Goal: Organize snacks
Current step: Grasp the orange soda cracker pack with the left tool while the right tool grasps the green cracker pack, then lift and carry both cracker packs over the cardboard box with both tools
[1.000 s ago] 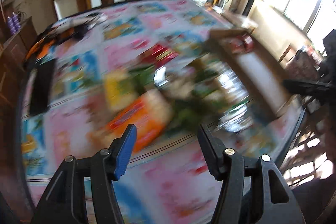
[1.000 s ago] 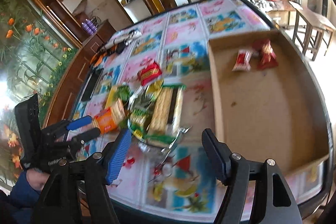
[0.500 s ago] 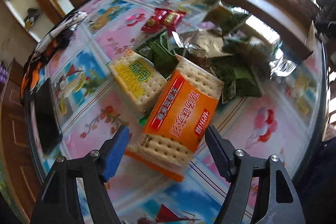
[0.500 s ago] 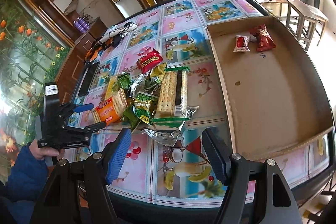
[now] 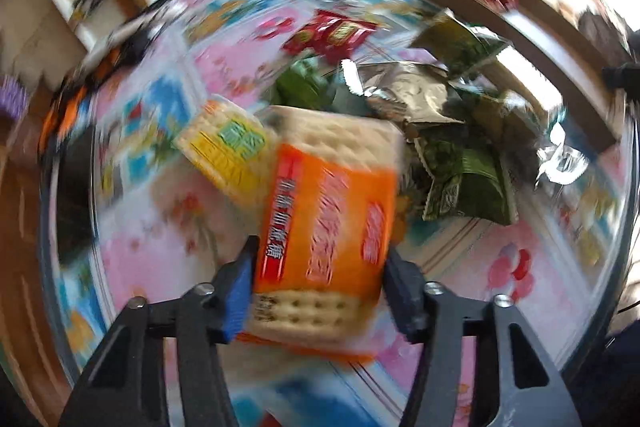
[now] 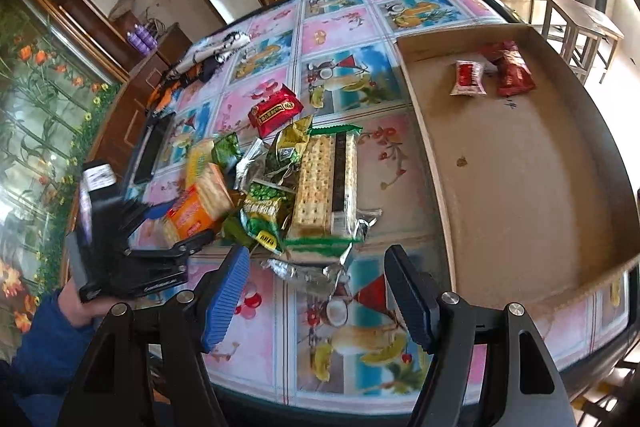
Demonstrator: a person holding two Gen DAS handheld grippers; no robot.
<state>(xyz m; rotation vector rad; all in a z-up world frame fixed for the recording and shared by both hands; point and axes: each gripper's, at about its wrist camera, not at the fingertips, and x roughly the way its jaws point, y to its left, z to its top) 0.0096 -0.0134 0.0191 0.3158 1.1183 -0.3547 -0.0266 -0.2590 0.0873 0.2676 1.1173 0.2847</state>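
Down at the near-left edge of the counter [image 6: 336, 27], the left claw [image 5: 318, 291] is closing on the orange cracker pack [image 5: 326, 223], which sits right between its pads and looks touched on both sides, though the shot is blurry. Just beside it are a yellow cracker pack [image 5: 224, 151] and a heap of green snack bags [image 6: 264, 211]. Over the counter's near edge, the right claw [image 6: 316, 291] hangs apart with nothing in it. Off to the right, the cardboard tray [image 6: 520, 163] holds two small red packets [image 6: 490, 75].
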